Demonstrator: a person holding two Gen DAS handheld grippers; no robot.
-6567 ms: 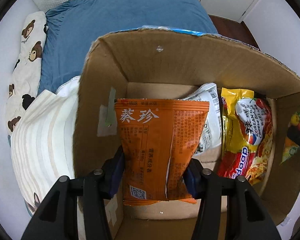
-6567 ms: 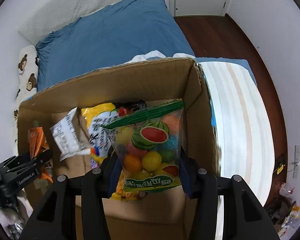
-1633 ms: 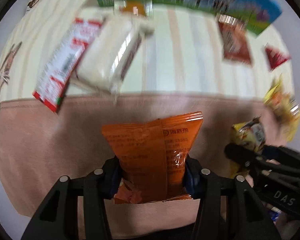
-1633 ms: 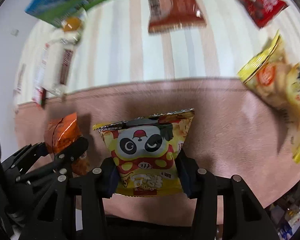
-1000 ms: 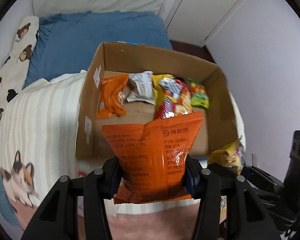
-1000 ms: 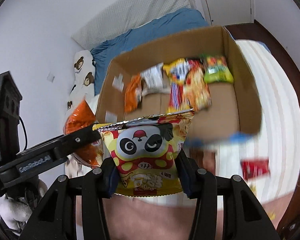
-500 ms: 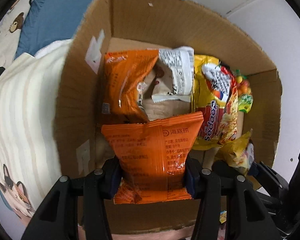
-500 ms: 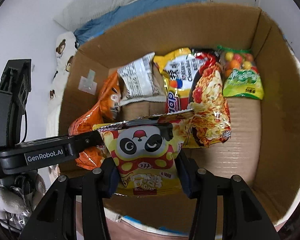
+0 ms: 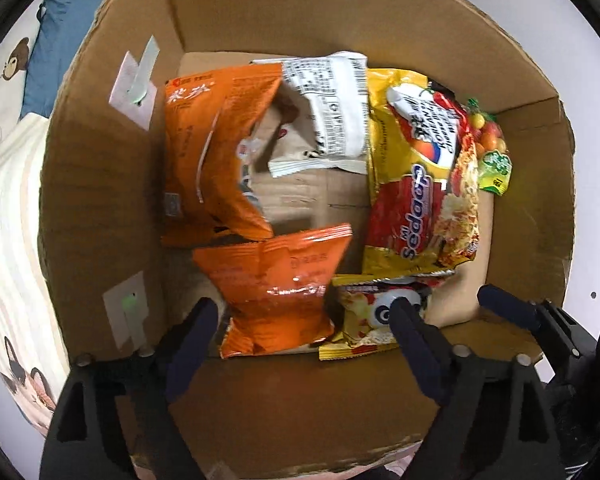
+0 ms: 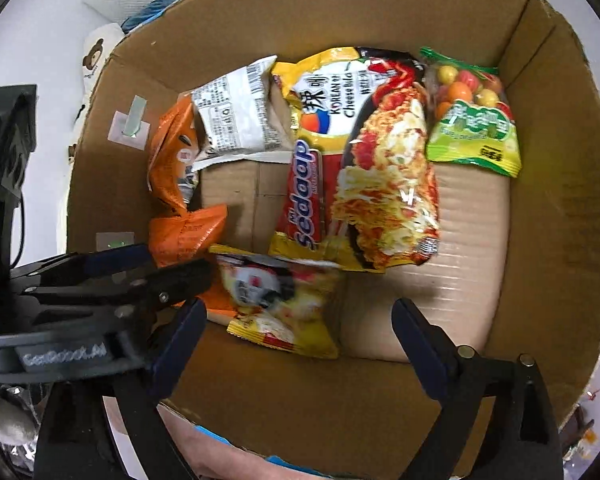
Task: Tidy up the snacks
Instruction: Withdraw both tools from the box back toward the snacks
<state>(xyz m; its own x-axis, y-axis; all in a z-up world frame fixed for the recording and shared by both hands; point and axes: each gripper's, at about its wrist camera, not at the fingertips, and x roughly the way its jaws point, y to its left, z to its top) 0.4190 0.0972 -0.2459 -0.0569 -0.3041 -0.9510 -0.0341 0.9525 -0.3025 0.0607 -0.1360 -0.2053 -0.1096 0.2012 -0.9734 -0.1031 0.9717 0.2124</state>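
The box [image 9: 308, 412] is showing matt, corrugated brown cardboard, rough at its torn rim. The orange bag [image 9: 276, 292] and noodle pack [image 10: 364, 184] are gleaming as glossy, crinkled plastic film. The fingers [image 10: 420, 340] are looking like matt black plastic.

In the cardboard box [image 9: 100, 184] I see an orange snack bag [image 9: 278, 292] lying beside a yellow panda bag [image 10: 284, 304] at the near wall, behind them a taller orange bag [image 9: 208, 160], a white packet [image 9: 326, 112], yellow noodles [image 10: 360, 168] and fruit candy [image 10: 472, 120].

orange packet [image 9: 276, 296]; panda-print yellow packet [image 10: 284, 304]
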